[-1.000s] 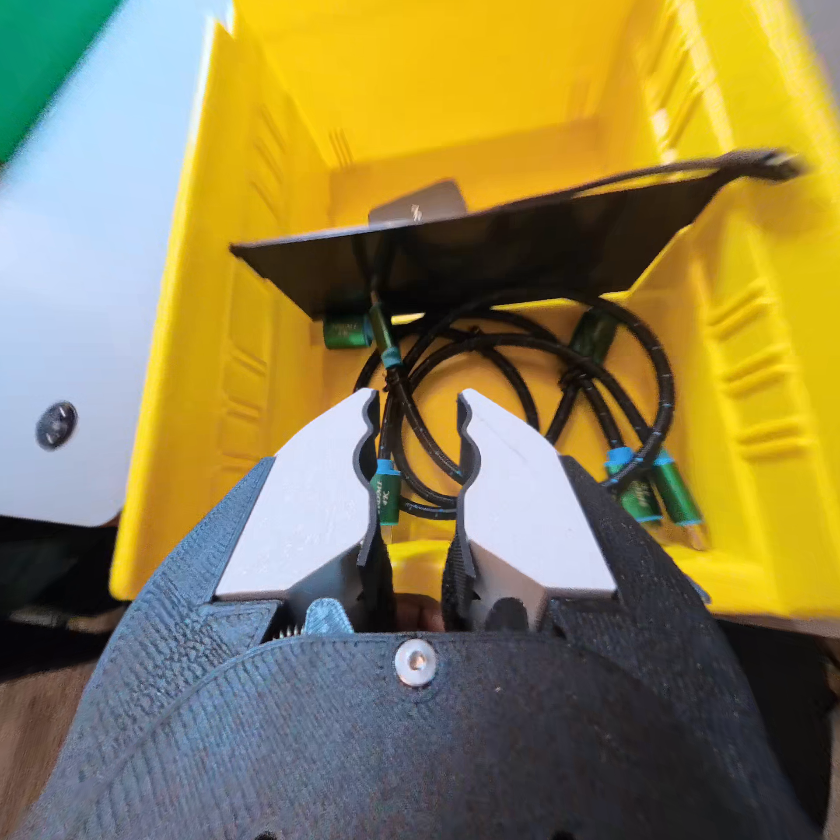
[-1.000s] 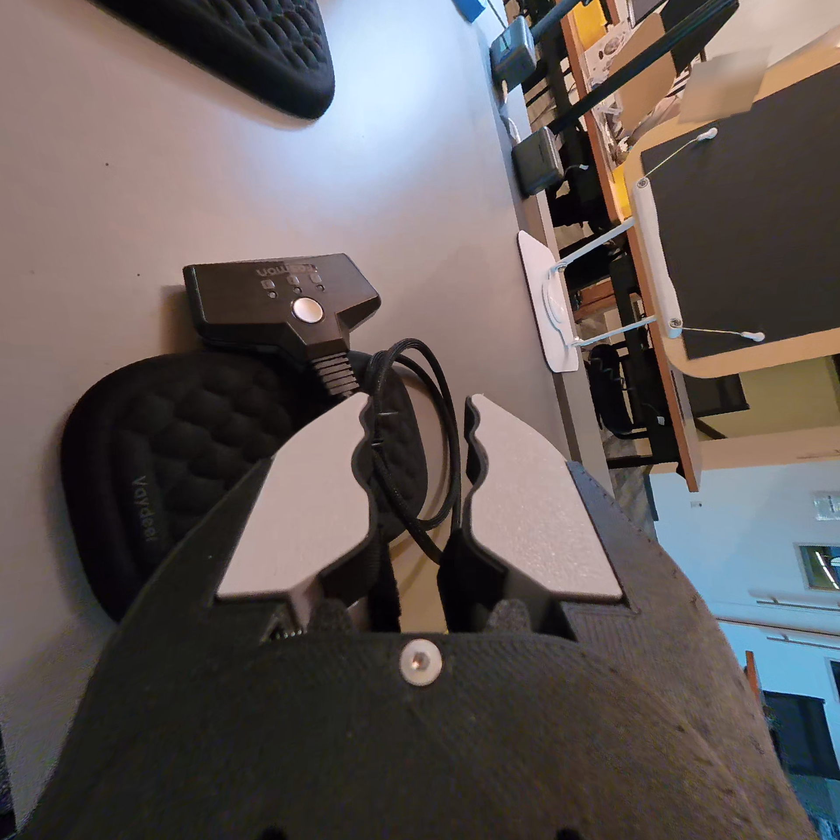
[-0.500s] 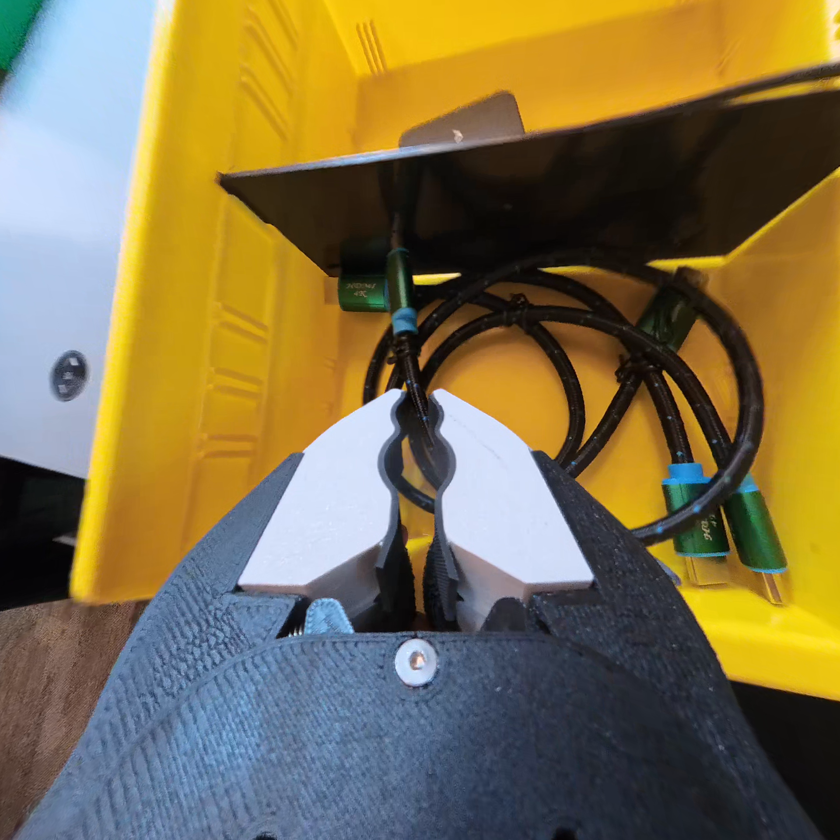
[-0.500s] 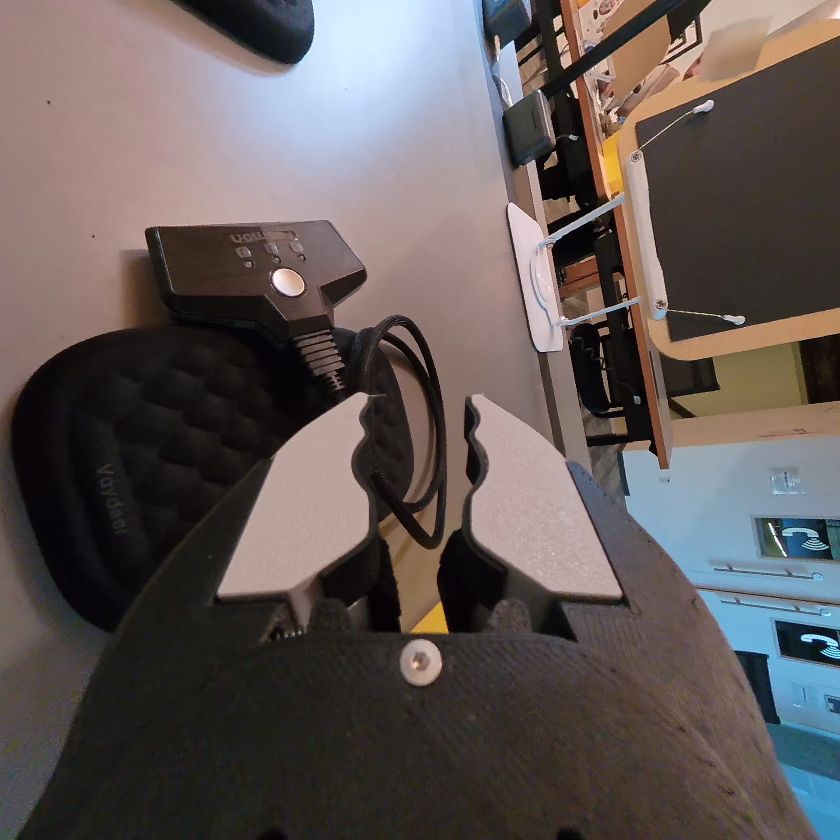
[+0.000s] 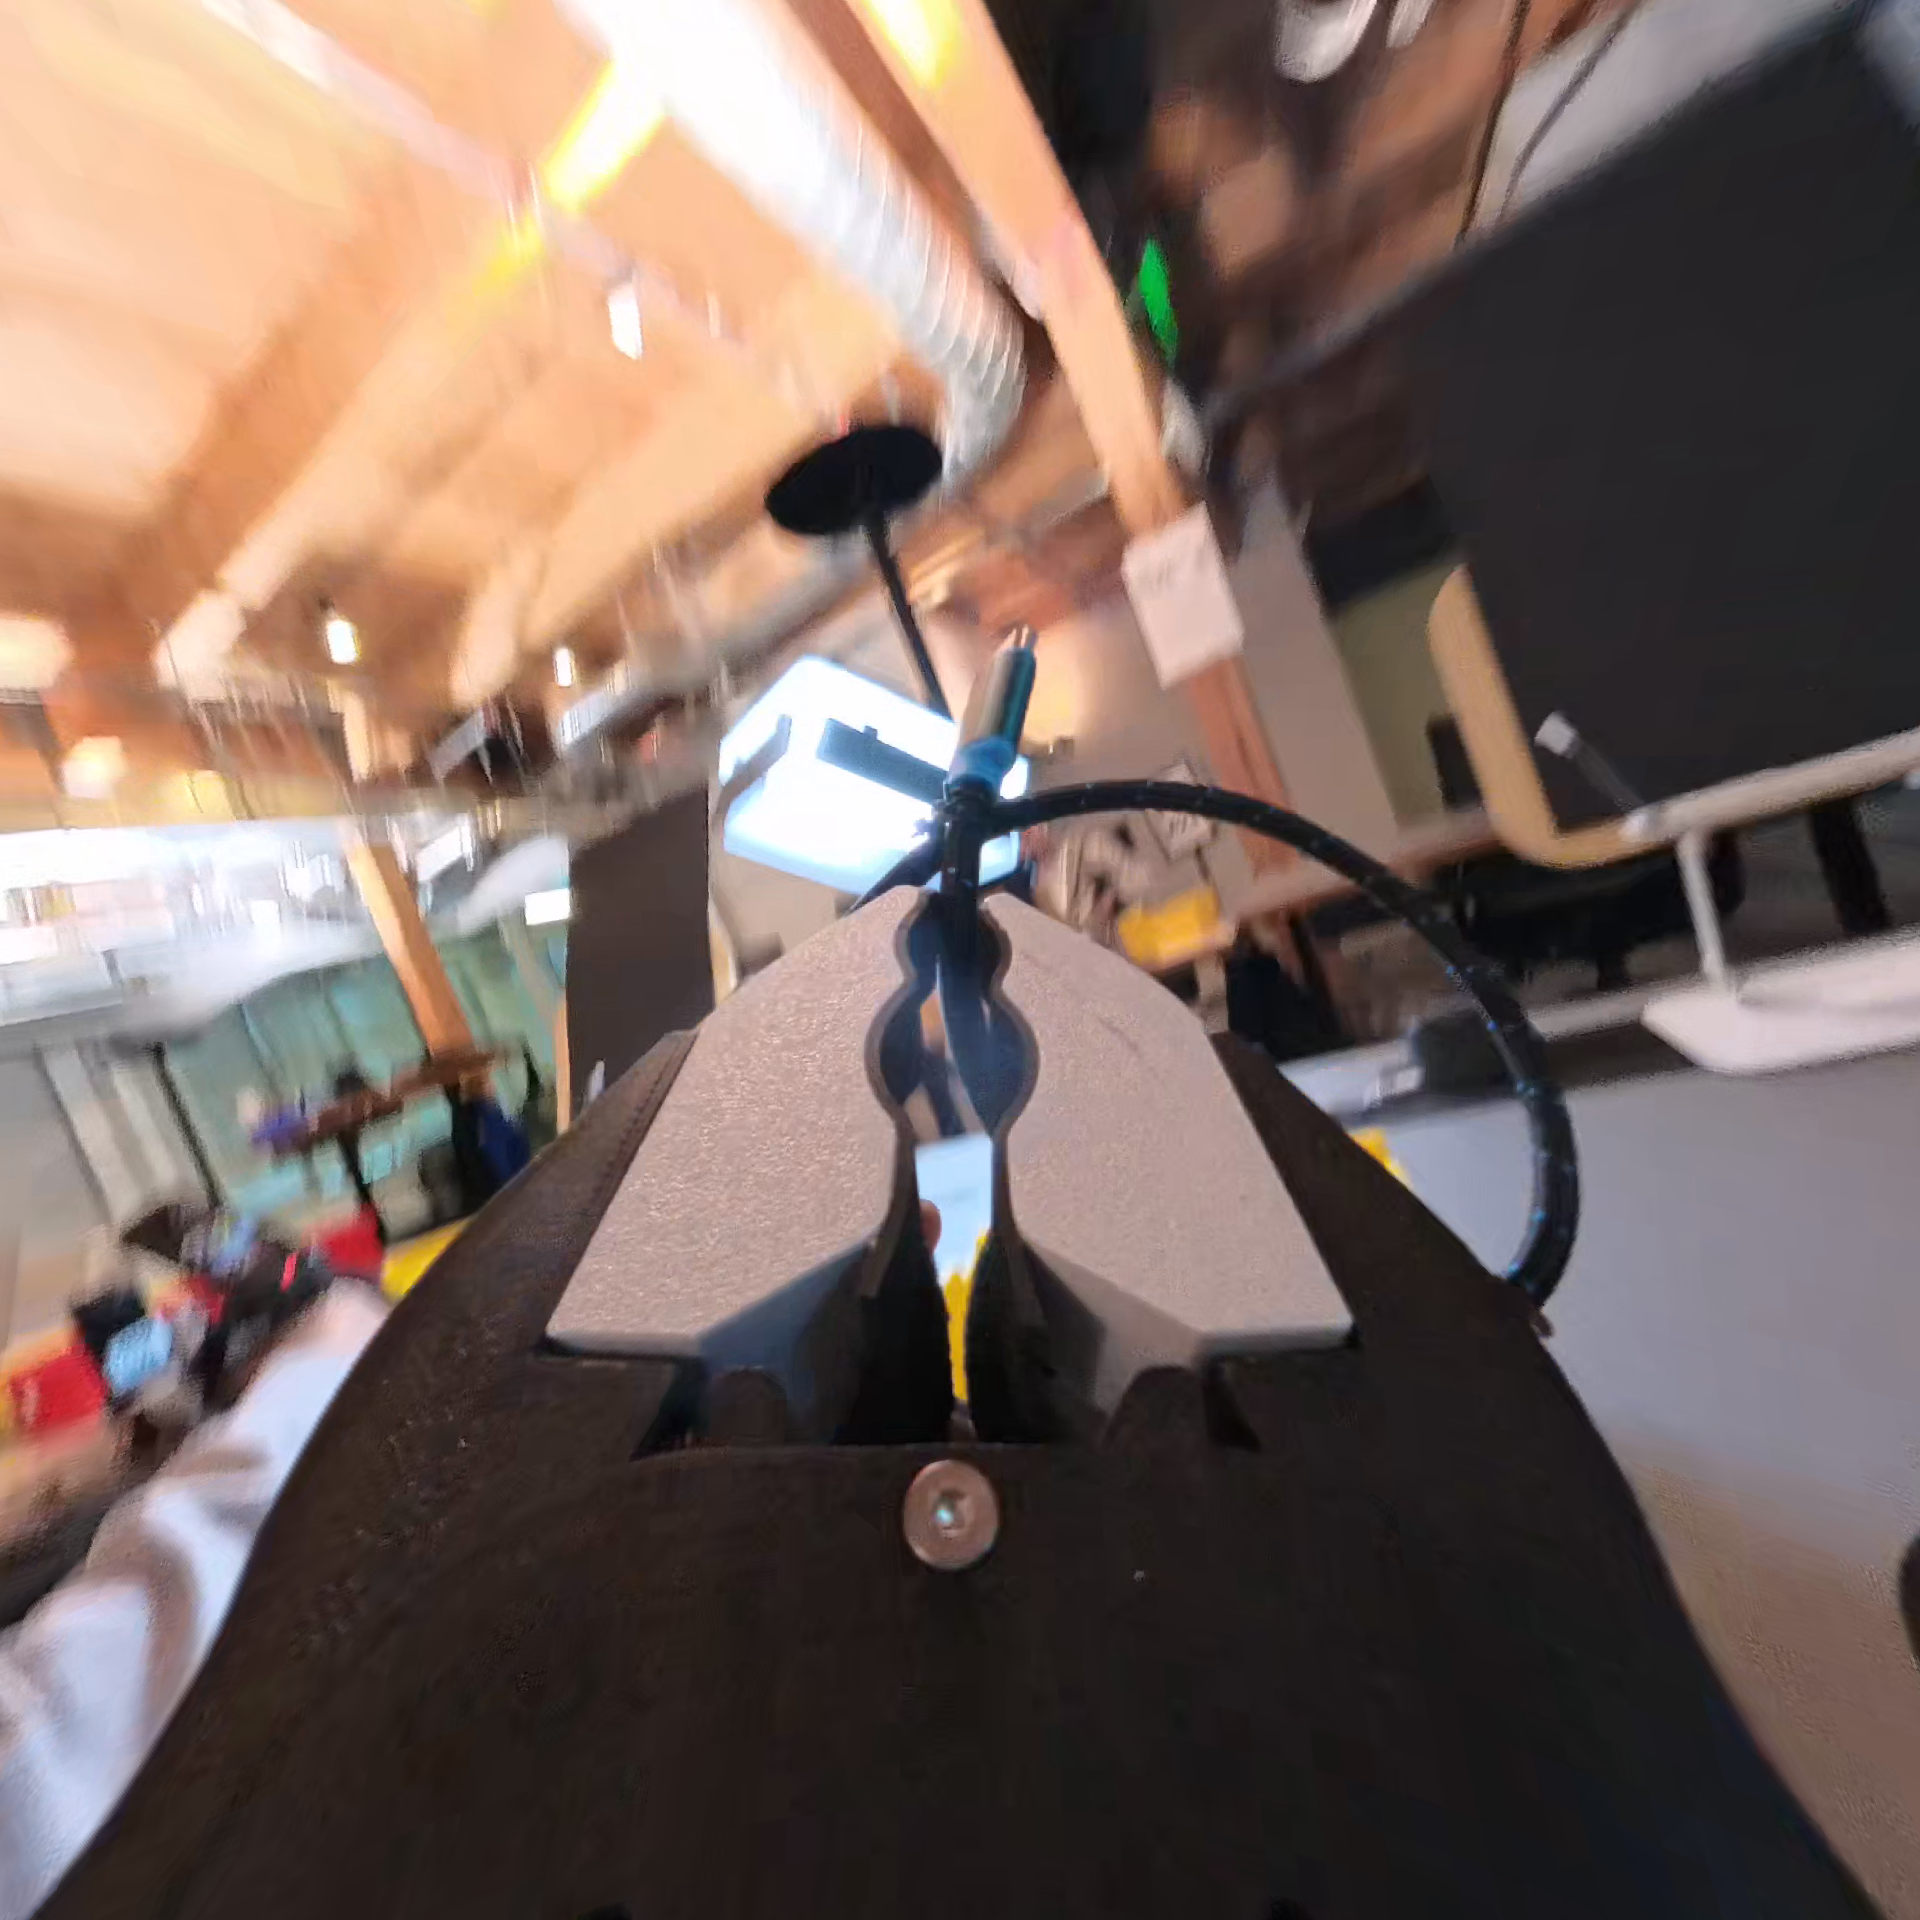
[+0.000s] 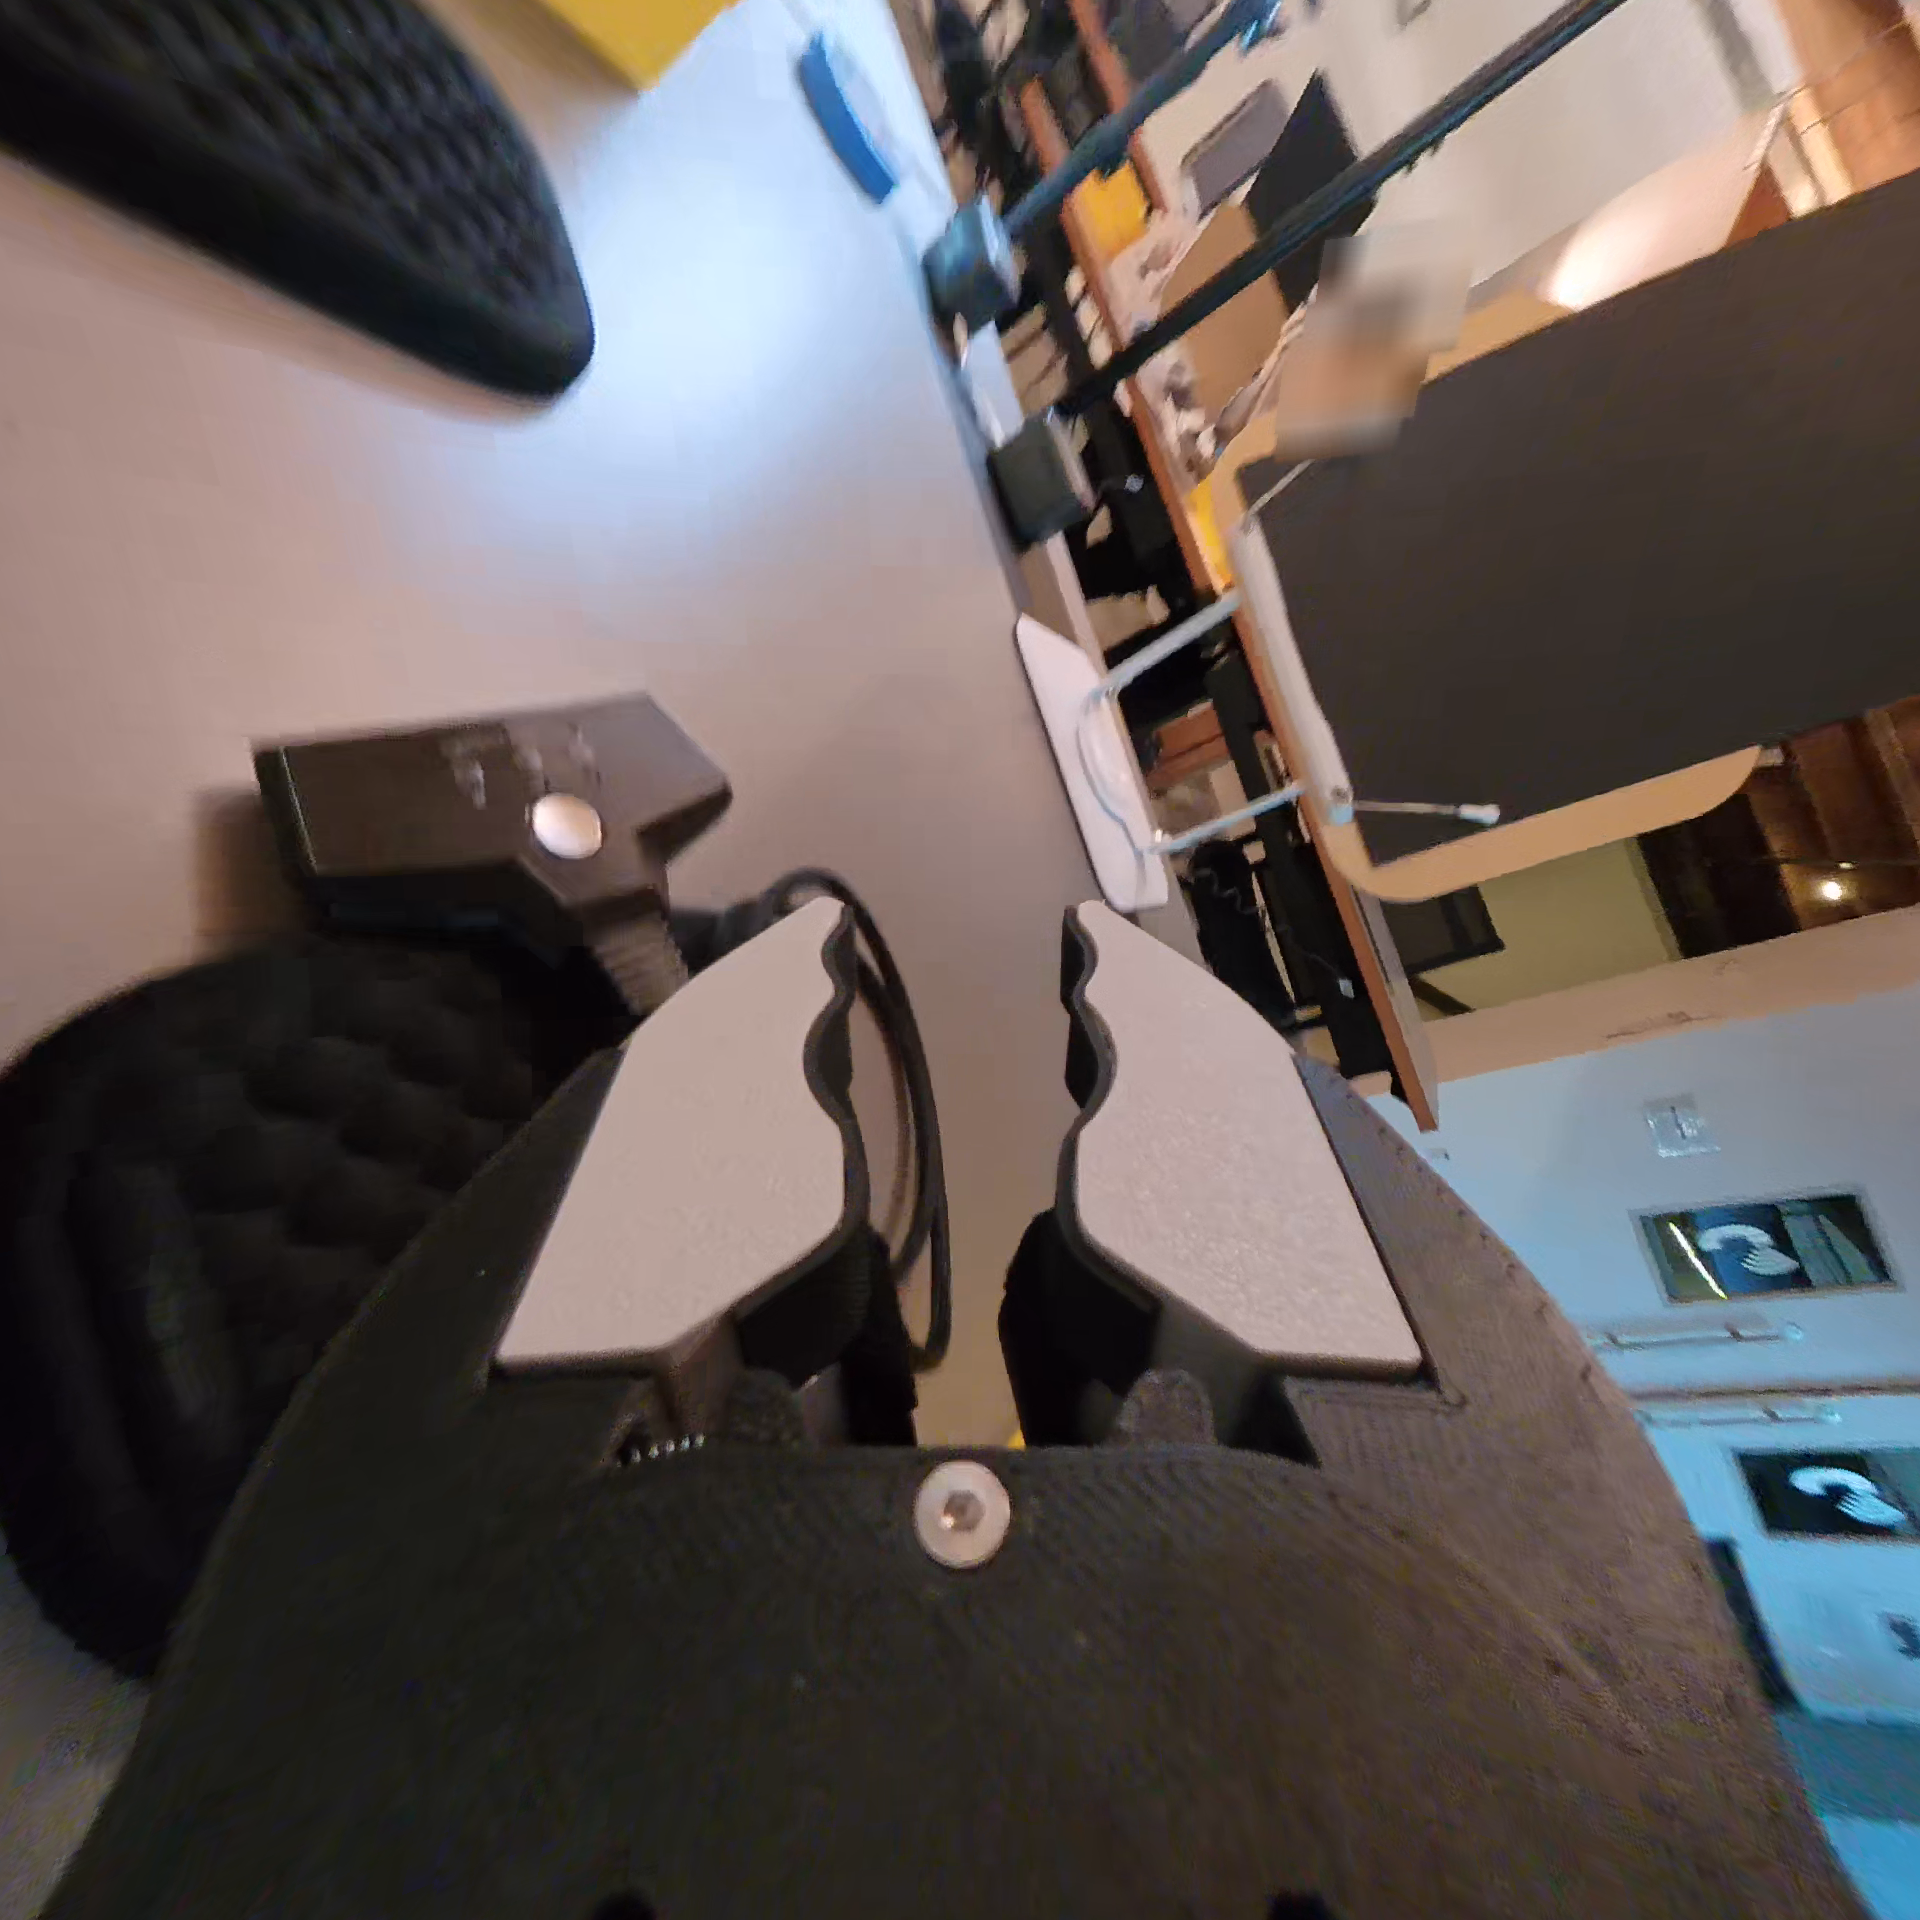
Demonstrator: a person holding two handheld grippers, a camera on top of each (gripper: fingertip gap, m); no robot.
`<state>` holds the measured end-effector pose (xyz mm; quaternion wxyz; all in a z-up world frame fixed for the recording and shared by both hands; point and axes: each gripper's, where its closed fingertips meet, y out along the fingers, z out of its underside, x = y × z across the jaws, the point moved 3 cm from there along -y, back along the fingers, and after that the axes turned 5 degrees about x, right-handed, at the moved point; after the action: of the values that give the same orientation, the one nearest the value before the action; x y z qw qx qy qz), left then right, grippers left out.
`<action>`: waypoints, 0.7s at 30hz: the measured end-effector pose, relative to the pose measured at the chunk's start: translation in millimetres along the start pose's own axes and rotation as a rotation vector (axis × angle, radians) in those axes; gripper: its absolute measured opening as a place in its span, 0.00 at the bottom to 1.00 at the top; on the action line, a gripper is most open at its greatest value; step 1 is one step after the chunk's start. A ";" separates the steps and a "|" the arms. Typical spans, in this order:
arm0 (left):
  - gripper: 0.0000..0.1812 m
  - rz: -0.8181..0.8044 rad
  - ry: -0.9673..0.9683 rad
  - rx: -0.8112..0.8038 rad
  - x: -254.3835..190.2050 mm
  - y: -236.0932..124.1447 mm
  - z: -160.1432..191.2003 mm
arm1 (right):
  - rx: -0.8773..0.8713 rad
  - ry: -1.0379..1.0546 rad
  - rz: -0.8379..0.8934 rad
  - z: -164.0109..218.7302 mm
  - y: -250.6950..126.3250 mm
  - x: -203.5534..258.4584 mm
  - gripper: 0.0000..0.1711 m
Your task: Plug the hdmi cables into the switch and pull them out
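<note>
left gripper point(image 5: 951, 914) clamps hdmi cable point(image 5: 1496, 997) aloft.

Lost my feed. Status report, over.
Left gripper shut on HDMI cable, plug up. Right gripper open beside switch. Nothing plugged yet. Switch's cord between right fingers.

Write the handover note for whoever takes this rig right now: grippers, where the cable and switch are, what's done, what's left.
Left gripper: shut on the braided HDMI cable just behind its green plug, held up in the air, plug pointing away.
Right gripper: open, empty, hovering near the switch.
The switch lies on the grey table beside a black pad, its own lead looping between the right fingers.
Done: one cable picked up.
Left: plug it into the switch, then the other cables, then pull them out.
</note>
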<state>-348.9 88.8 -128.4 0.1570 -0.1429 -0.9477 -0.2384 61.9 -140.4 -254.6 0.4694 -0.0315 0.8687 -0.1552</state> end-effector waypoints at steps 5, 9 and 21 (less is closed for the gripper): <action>0.04 0.170 0.144 -0.329 -78.3 -16.4 -54.7 | -0.318 0.138 -0.028 -49.5 -4.3 3.2 0.22; 0.03 0.339 0.264 -0.509 -155.7 -33.7 -70.6 | -0.593 0.285 -0.118 -87.1 -17.3 6.7 0.23; 0.03 0.845 0.149 -0.621 -271.8 -81.4 -79.6 | -0.910 0.745 -0.281 -78.9 -46.9 -27.3 0.28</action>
<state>-111.5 -72.8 -194.3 0.2564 -0.5347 -0.6785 -0.4336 7.7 -160.6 -178.2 0.0480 -0.2869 0.9414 0.1709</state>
